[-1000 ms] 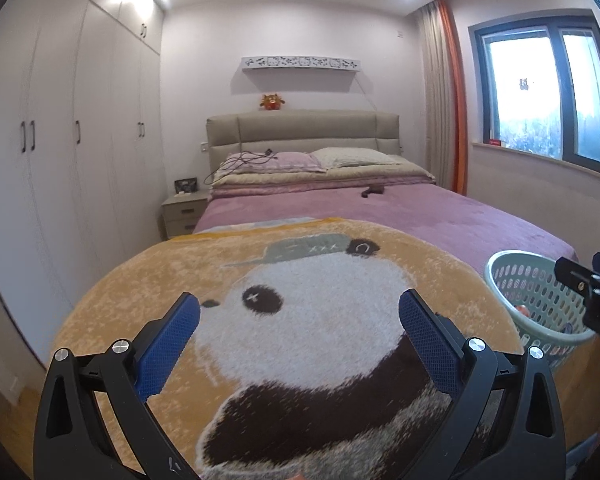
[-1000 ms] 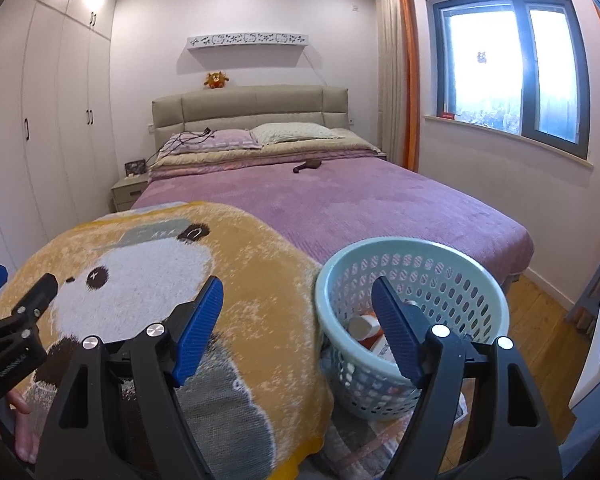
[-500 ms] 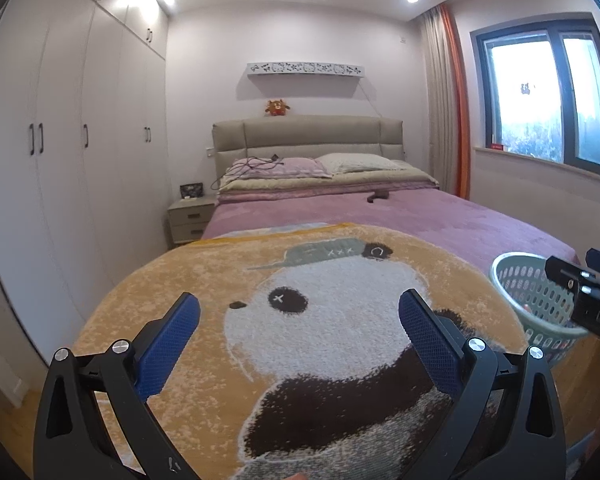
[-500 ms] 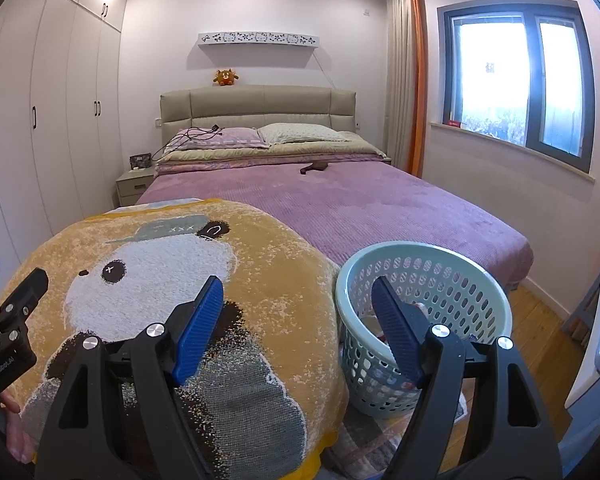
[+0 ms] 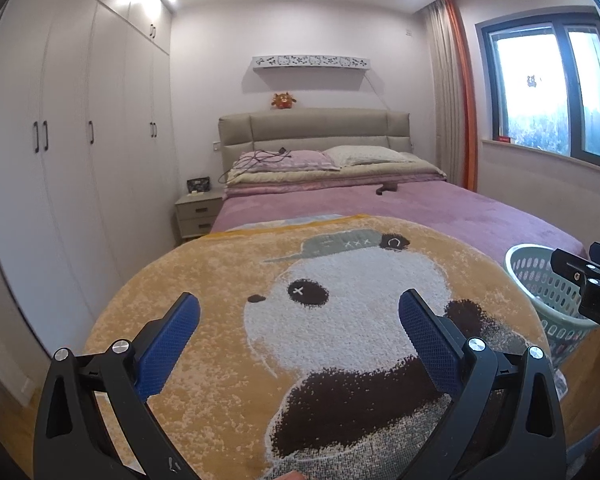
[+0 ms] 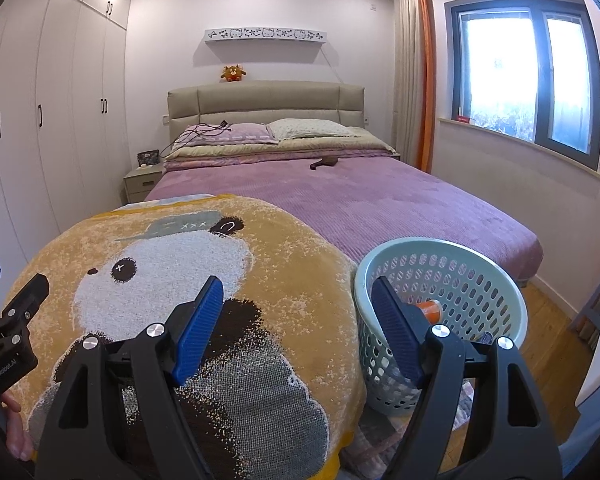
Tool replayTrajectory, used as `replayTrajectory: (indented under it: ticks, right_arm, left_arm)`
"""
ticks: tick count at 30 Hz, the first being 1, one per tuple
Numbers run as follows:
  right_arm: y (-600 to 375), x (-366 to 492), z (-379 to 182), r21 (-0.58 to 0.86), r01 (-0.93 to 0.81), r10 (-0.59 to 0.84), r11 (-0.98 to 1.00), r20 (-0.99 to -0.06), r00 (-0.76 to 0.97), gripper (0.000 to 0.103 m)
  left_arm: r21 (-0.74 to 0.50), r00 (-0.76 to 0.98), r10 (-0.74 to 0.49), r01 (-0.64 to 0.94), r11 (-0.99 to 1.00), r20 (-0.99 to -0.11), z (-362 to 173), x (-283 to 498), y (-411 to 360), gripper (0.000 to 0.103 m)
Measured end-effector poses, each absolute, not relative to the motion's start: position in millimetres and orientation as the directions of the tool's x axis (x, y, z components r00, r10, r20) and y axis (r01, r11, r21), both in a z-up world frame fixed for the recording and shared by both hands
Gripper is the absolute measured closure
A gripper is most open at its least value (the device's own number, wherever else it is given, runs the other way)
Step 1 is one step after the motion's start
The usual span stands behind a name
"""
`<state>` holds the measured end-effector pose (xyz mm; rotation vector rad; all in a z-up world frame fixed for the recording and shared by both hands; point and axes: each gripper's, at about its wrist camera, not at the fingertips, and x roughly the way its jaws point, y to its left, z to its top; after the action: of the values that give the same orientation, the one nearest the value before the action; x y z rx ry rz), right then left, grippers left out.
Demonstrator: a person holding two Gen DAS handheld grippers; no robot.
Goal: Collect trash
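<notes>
Both hand-held grippers hung released and empty: left hand-held gripper (image 5: 299, 320) over the panda blanket (image 5: 340, 300), right hand-held gripper (image 6: 297, 304) near the pale green basket (image 6: 500, 280) at the bed's (image 6: 380, 200) right, an orange-capped piece of trash (image 6: 430, 310) inside.

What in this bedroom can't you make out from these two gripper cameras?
- Basket contents: right wrist view, the right gripper covers most; only an orange-capped item shows.
- Basket in the left wrist view: cut off by the other gripper.
- Dark object on the bed: too small to identify.
- Floor beside the blanket: hidden by it.
</notes>
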<state>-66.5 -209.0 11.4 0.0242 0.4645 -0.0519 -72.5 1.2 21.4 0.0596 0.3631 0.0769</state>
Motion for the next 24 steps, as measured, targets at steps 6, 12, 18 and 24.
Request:
replayTrajectory:
  ticks: [6,12,18,24]
  right_arm:
    - [-208,-64,11,0.012,0.055,-0.044,0.998,-0.453,0.891,0.030]
    - [-207,-58,9,0.005,0.060,-0.051,0.998,-0.464,0.885,0.030]
    - [-203,-47,12,0.010,0.055,-0.043,0.998,-0.472,0.880,0.030]
    - [-191,-35,20,0.016,0.033,-0.021,0.999,-0.474,0.880,0.030]
  left_arm:
    - [0.068,0.927,0.095,-0.075,0.995,-0.362,21,-70,6,0.007]
    - [0.067,0.919,0.111,-0.093,0.993,-0.379,17,-63,10,0.007]
    - [0.071,0.913,0.112,-0.091,0.993,-0.393,22,-53,12,0.007]
    - [0.076,0.920,0.107,-0.084,0.994,-0.378,30,-48,17,0.007]
